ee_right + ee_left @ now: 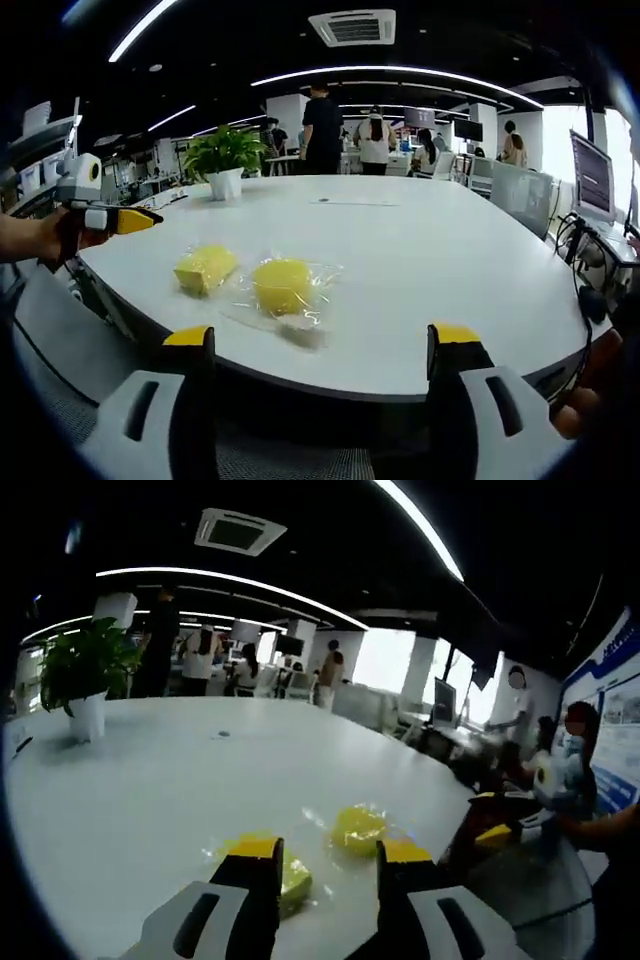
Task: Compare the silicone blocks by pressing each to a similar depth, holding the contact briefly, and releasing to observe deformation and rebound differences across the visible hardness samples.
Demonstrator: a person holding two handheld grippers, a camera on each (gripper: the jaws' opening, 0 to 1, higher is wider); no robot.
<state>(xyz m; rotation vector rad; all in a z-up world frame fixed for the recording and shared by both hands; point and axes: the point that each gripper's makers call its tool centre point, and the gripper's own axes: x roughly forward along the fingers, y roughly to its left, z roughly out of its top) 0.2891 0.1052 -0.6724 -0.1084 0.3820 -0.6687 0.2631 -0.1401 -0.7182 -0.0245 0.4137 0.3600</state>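
Observation:
Two yellow silicone blocks lie on a white table [420, 260]. In the right gripper view, a squarish block [205, 267] sits to the left of a rounder block [283, 285] wrapped in clear plastic. My right gripper [320, 345] is open wide at the near table edge, short of both. In the left gripper view, my left gripper [328, 855] is open just above the table. The squarish block [292, 872] is partly hidden behind its left jaw, and the wrapped block [358, 828] lies just beyond the gap. A hand holds the left gripper [135, 220] off the table's left edge.
A potted plant [225, 160] stands at the far side of the table [150, 780]. Several people stand and sit in the office behind. A monitor [592, 175] and cables are at the right. The right gripper [497, 836] is held beyond the table edge.

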